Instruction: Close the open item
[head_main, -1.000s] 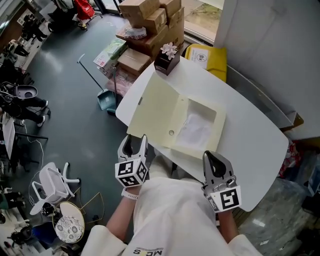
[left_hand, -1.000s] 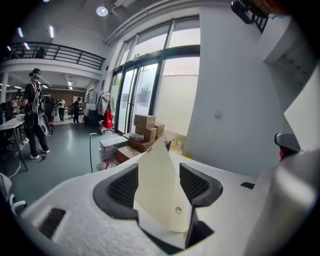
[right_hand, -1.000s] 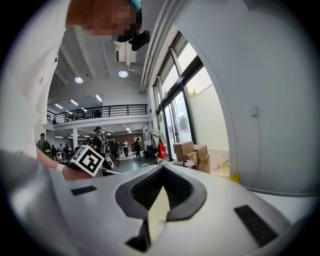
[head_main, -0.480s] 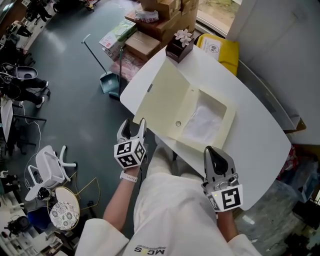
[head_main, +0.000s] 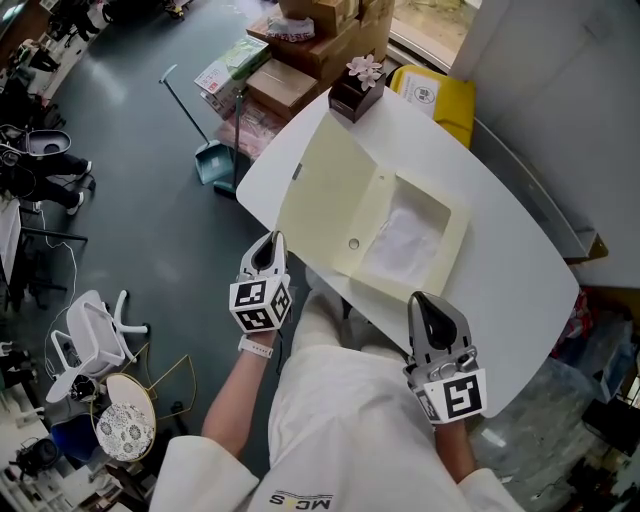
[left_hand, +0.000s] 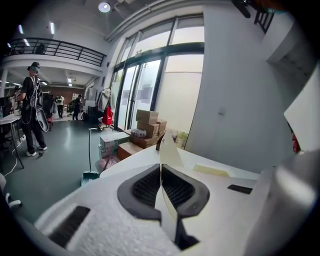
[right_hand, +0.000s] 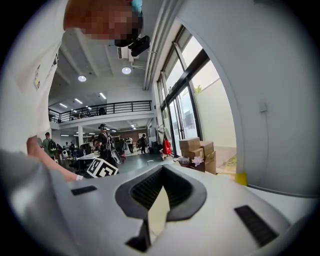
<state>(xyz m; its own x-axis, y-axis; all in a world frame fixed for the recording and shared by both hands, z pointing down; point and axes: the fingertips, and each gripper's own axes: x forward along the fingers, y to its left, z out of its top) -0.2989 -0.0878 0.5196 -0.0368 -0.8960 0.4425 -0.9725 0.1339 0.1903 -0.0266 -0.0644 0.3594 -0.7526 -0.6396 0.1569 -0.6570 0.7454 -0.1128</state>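
Note:
An open cream box (head_main: 425, 262) lies on the white table (head_main: 510, 270). Its lid (head_main: 322, 200) is folded flat out to the left, and white paper (head_main: 405, 240) sits in the tray. My left gripper (head_main: 267, 245) hovers off the table's near-left edge, just short of the lid's near corner, jaws shut and empty. In the left gripper view the pads (left_hand: 145, 187) meet, and the lid (left_hand: 169, 152) shows beyond them. My right gripper (head_main: 427, 308) is shut too, over the table's near edge below the tray, holding nothing.
At the table's far corner stands a dark little box with a flower (head_main: 358, 88). A yellow bag (head_main: 435, 100) and stacked cardboard boxes (head_main: 320, 40) lie behind it. A dustpan with a broom (head_main: 212, 162) and a white chair (head_main: 95, 335) stand on the floor to the left.
The left gripper's jaws, open in the earlier frames, have closed on nothing. It has edged slightly toward the lid's corner. The right gripper has stayed put.

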